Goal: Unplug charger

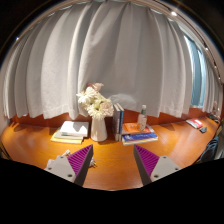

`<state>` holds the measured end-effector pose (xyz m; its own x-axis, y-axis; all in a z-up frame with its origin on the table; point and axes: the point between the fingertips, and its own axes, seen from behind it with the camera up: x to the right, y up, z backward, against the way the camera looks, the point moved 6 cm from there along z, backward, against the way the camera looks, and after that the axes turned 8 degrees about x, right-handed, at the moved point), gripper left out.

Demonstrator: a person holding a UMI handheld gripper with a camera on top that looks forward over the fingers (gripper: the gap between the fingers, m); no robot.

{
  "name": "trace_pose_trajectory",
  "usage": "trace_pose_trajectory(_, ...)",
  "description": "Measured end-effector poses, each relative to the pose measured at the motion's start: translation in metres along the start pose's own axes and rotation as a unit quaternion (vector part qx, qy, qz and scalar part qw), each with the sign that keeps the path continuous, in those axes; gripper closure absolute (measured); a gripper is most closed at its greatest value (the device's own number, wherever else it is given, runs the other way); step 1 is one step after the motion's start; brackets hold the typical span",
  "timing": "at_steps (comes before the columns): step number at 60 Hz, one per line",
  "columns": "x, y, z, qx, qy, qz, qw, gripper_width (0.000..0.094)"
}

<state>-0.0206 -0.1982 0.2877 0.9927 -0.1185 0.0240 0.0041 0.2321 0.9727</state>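
My gripper point(113, 160) is open, its two purple pads point(80, 157) spread wide above a brown wooden table point(112, 155). Nothing is between the fingers. No charger or socket is plainly visible; a small dark item point(203, 128) lies at the table's far right, too small to identify.
A white vase with pale flowers point(97, 108) stands beyond the fingers at the middle. An open book point(71, 130) lies to its left. Upright books point(118, 120) and a stack of flat books point(139, 134) with a small bottle point(143, 117) are to its right. Grey curtains point(110, 60) hang behind.
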Motion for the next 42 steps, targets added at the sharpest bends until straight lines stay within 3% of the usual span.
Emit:
trace_pose_trajectory(15,0.017,-0.012,0.068,-0.01,-0.034,-0.003,0.999,0.0134)
trace_pose_trajectory(42,-0.004,-0.023,0.111,-0.02,-0.017,0.002,1.0,0.0122)
